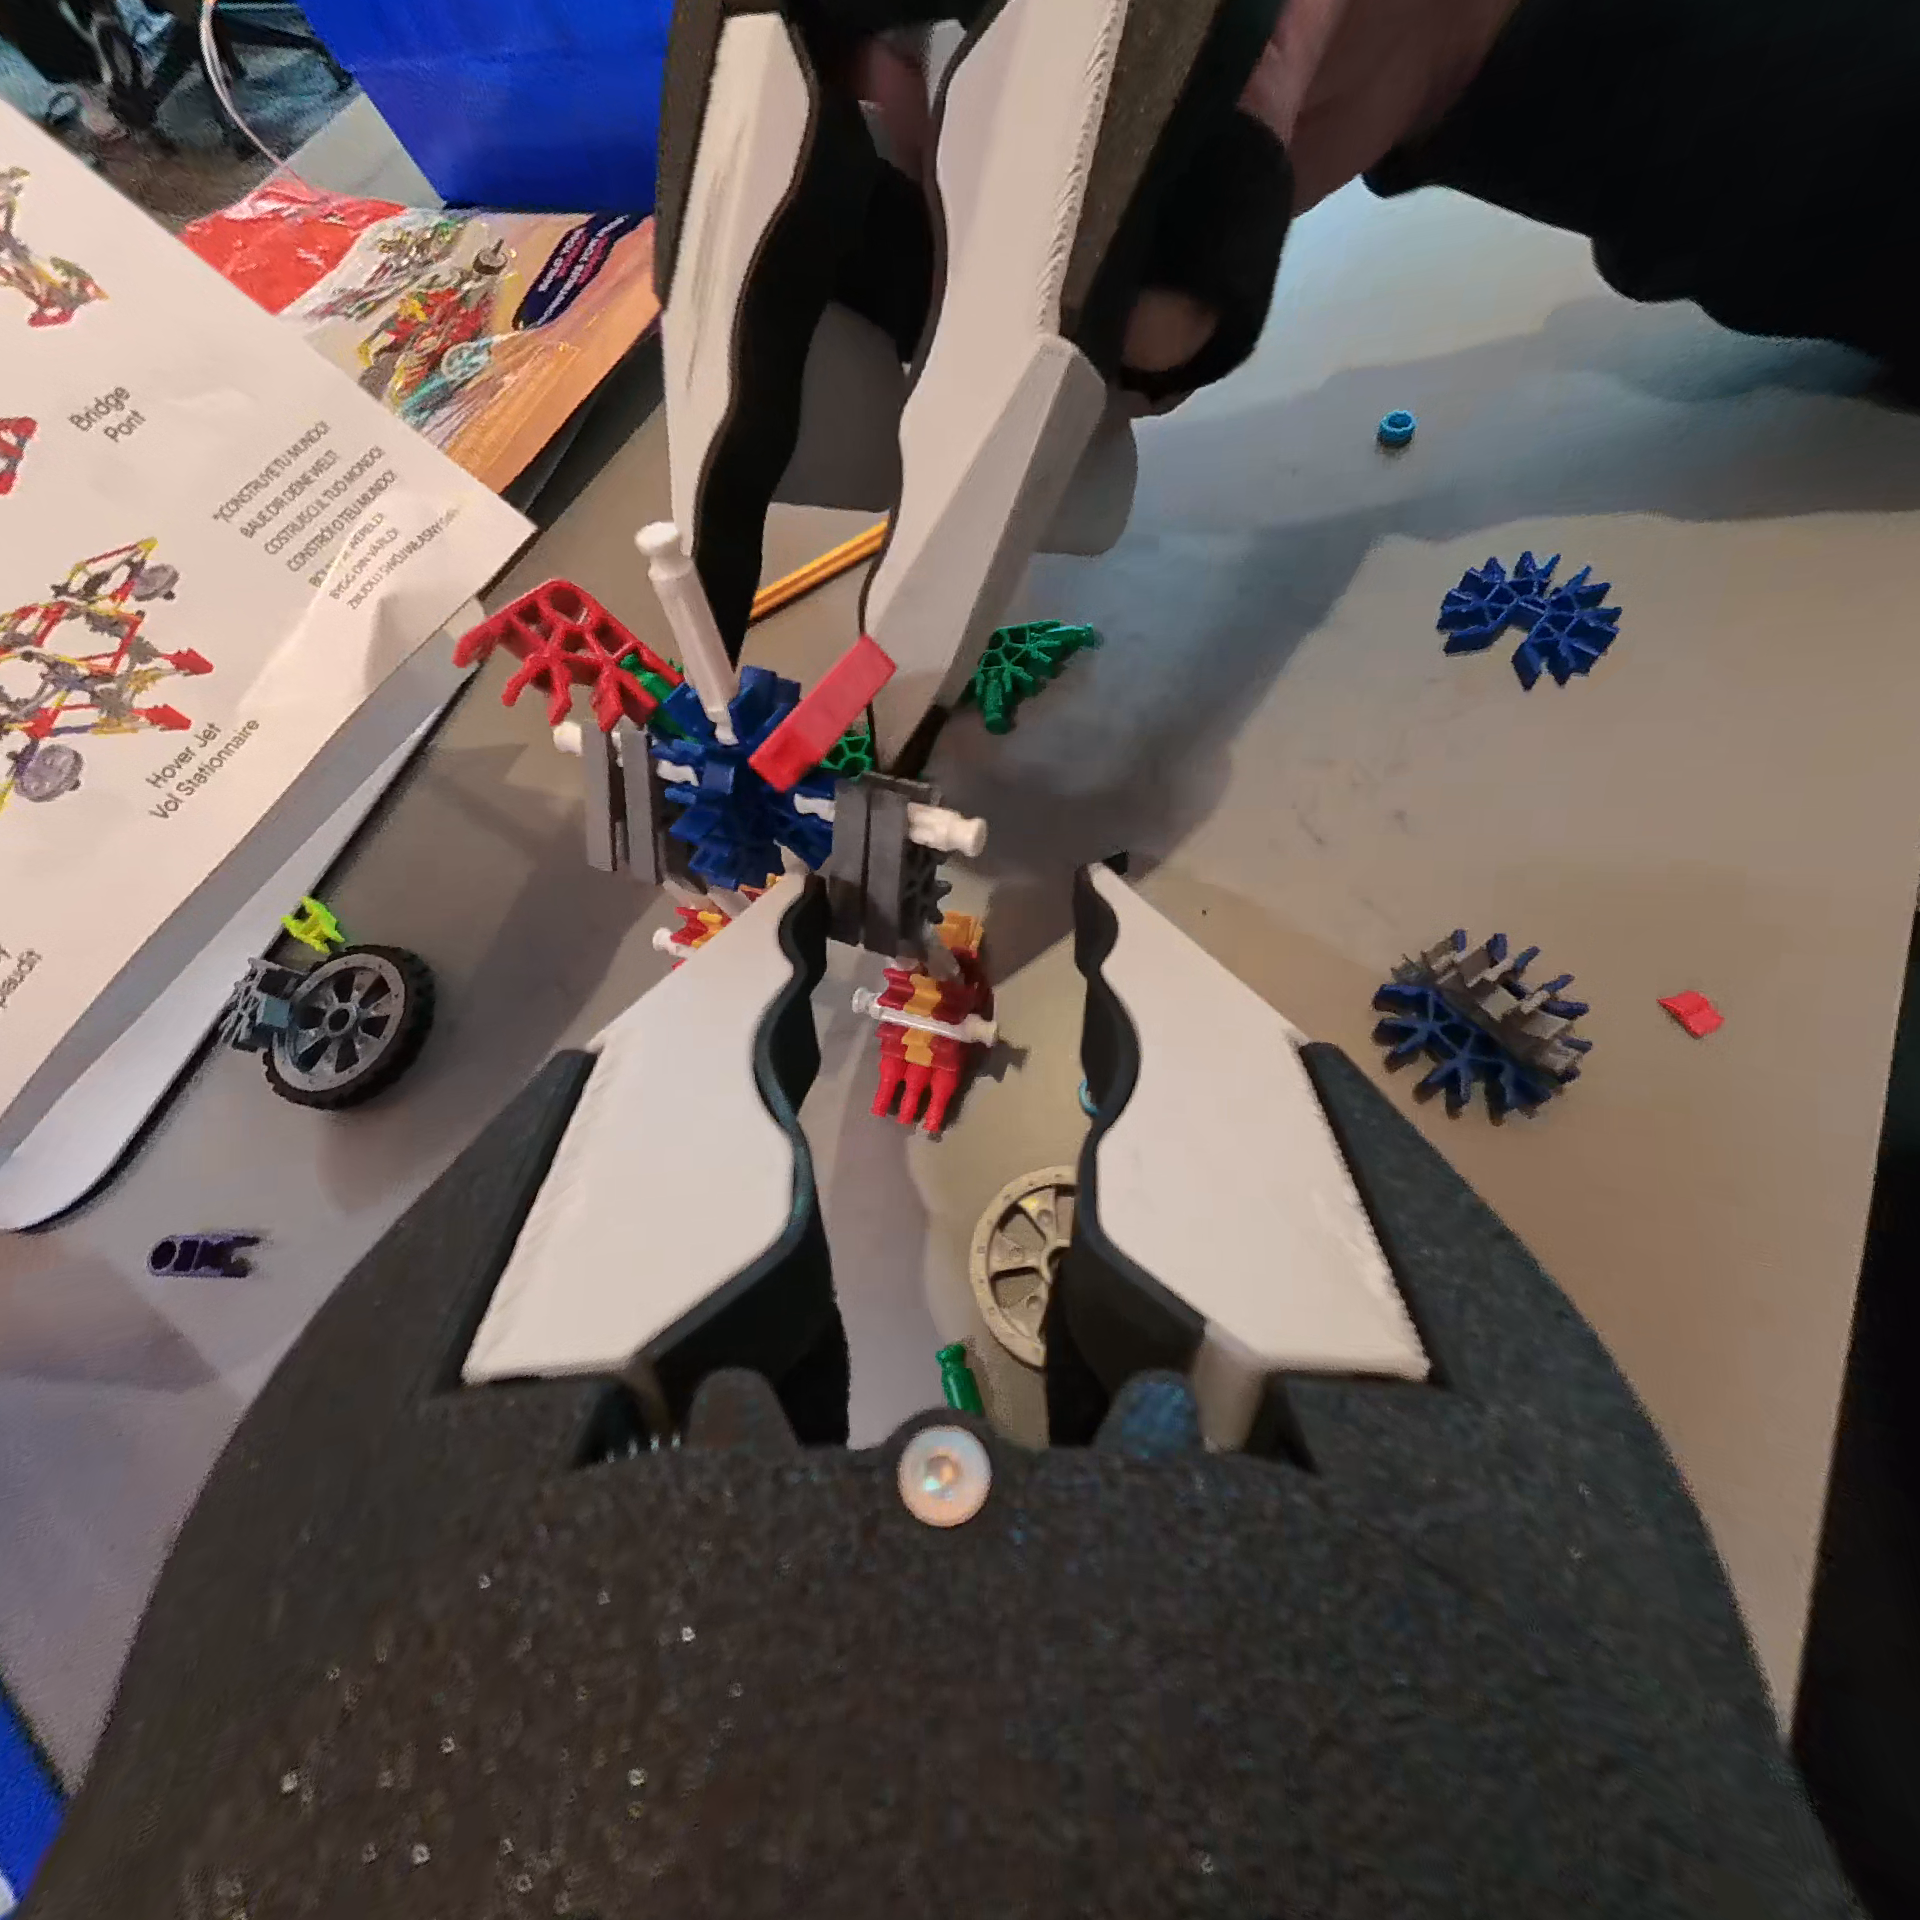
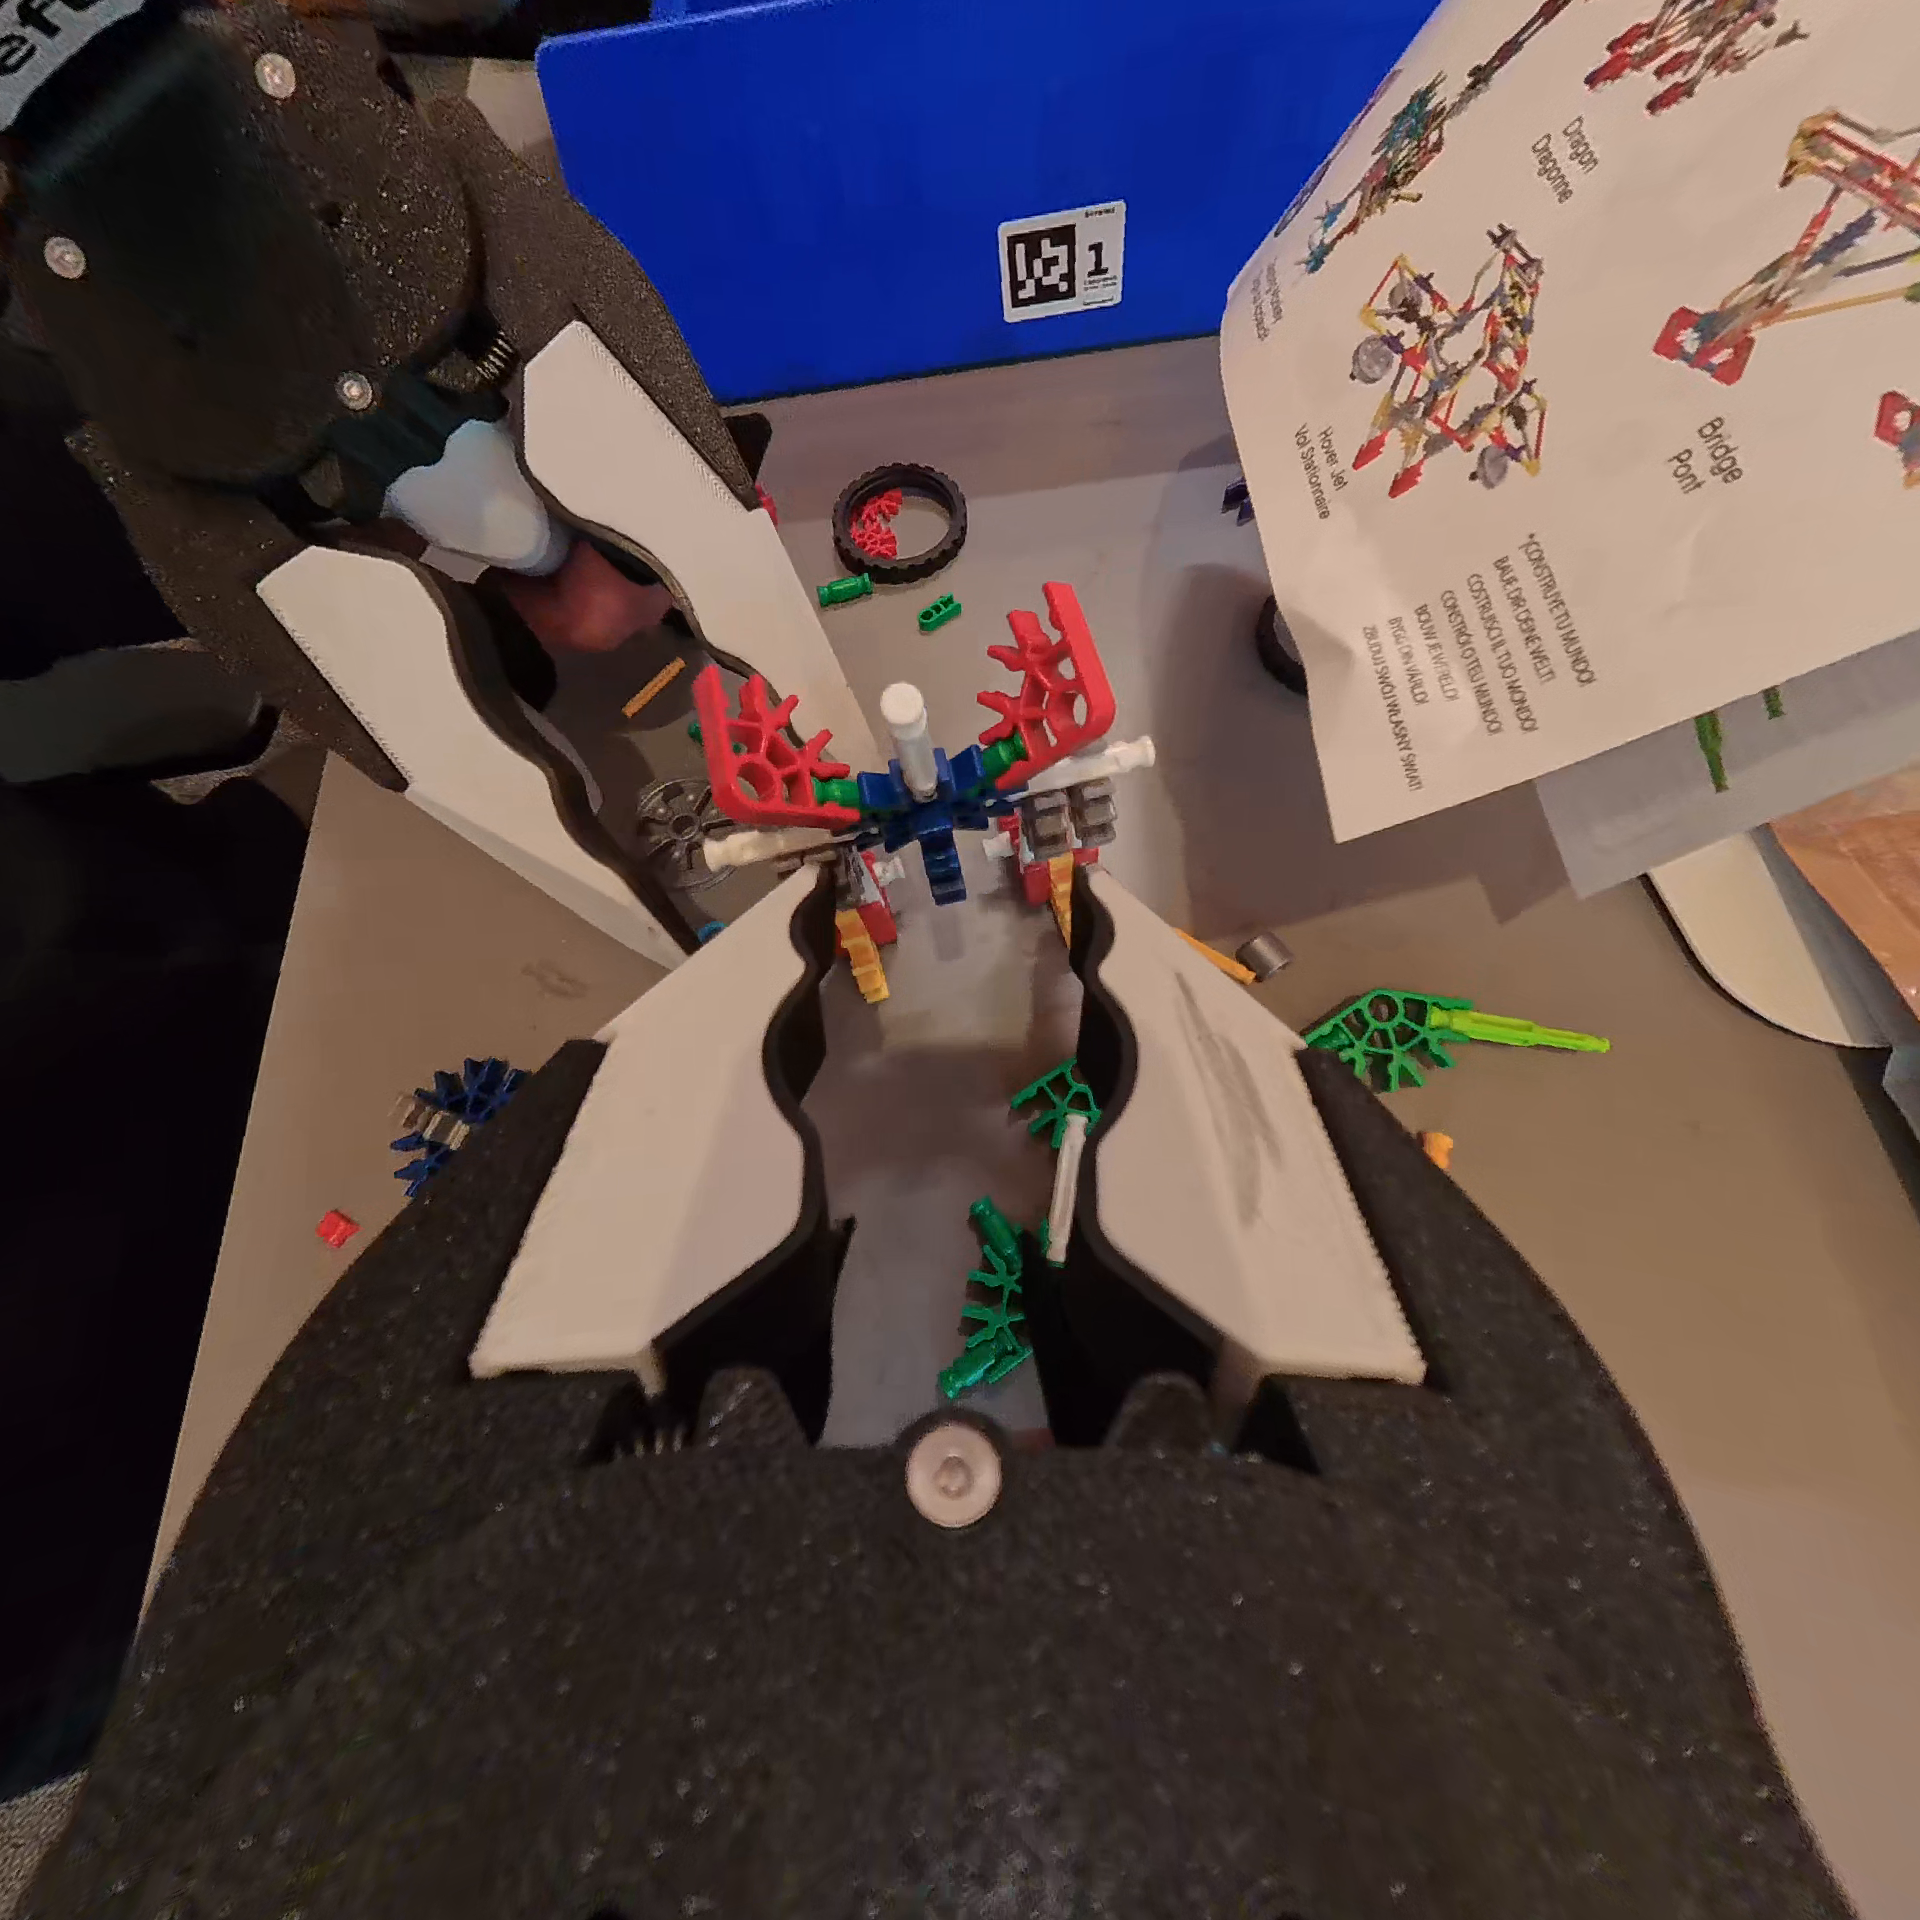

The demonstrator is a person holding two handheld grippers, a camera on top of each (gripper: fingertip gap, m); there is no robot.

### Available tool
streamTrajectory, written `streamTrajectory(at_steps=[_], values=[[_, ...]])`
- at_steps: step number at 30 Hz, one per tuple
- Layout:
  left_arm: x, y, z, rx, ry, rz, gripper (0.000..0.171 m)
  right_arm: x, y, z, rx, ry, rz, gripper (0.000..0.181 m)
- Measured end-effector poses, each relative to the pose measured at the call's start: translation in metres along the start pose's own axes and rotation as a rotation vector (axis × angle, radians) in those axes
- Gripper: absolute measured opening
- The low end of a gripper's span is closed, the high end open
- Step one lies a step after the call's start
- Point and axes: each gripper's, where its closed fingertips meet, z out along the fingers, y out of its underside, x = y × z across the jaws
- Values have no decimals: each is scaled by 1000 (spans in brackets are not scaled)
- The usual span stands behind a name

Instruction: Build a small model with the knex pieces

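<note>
A small model of construction-toy pieces (image 1: 748,810) stands on the grey table (image 1: 1299,727). It has a blue hub, an upright white rod (image 2: 902,732), two red connectors (image 2: 1049,686) and grey, red and yellow parts below. My right gripper (image 2: 951,883) is open, and its tips flank the model's lower parts closely on both sides. In the left wrist view it reaches down from the top (image 1: 816,691). My left gripper (image 1: 945,883) is open opposite it. Its left fingertip is at the model's grey side piece, above a red and yellow stack (image 1: 925,1029).
A printed instruction sheet (image 1: 208,623) lies left, and a blue bin (image 2: 883,187) stands behind. Loose parts lie around: a tyred wheel (image 1: 343,1023), a grey hub (image 1: 1023,1262), blue connectors (image 1: 1527,618), a black tyre (image 2: 899,525) and green connectors (image 2: 1387,1029). My left gripper's tips are some 8 centimeters from the grey hub (image 1: 1023,1262). Look for it in the right wrist view (image 2: 705,807) too.
</note>
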Motion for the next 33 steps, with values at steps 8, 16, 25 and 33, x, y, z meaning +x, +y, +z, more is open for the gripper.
streamTrajectory(at_steps=[8,16,25,33], values=[[3,0,-4,4,-47,-38,48,5,-1,3,-37,-45,-36,42],[12,-10,-18,74,-17,16,47,14,-1,4,-28,15,-42,38],[-24,-43,-49,304,-42,24,59,25,8,-23,-52,178,-95,39],[-35,-19,-18,179,14,-26,73,-8,5,-27,16,132,-70,43]])
